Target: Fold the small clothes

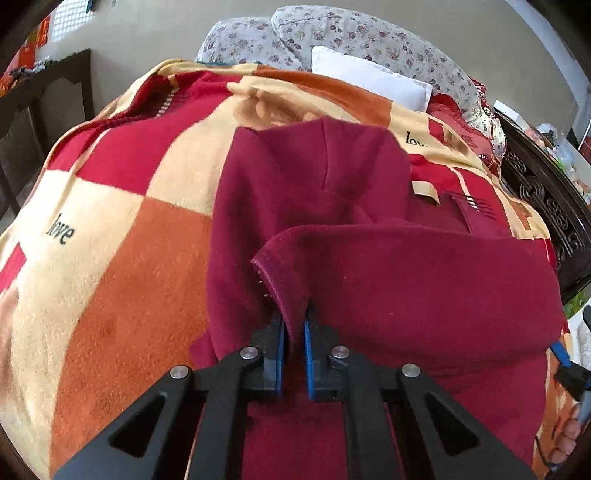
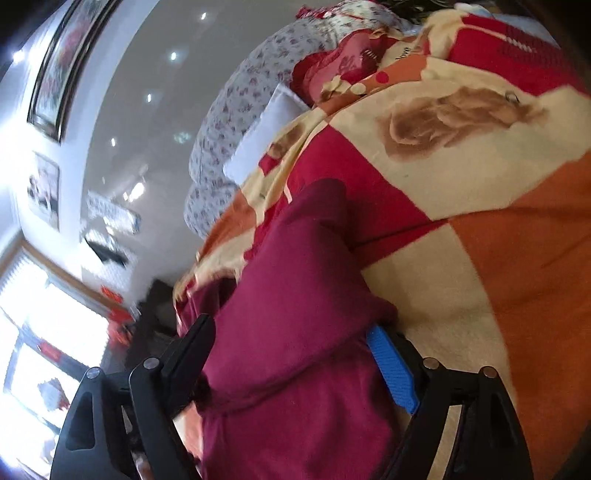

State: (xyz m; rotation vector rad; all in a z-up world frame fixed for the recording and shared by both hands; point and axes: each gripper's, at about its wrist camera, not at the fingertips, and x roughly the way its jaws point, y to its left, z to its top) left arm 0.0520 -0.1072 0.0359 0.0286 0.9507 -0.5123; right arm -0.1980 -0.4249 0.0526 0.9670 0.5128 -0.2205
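Two grippers work one maroon fleece garment (image 1: 388,266) on the bed, and you hold both of them. Your left gripper (image 1: 293,350) has its blue pads (image 1: 279,354) pressed close on a stitched hem of the fleece, a thin pinch of cloth standing between them. From that pinch a flap of the garment drapes away to the right, doubled over the layer beneath. Farther up the bed the hood (image 1: 332,155) lies flat, pointing toward the pillows. Your right gripper (image 2: 295,343) stands with its jaws spread wide, a thick fold of the same fleece (image 2: 295,314) filling the gap; the left finger is buried behind the cloth and the blue pad (image 2: 393,373) on the right finger shows bare, so whether it bears on the fabric cannot be told. That gripper also peeks into the left wrist view at the right edge (image 1: 563,365). Under the garment spreads a checked blanket (image 1: 110,221) in red, orange and cream, printed with the word "love". A floral pillow (image 1: 332,33) and a white pillow (image 1: 369,79) sit at the head.
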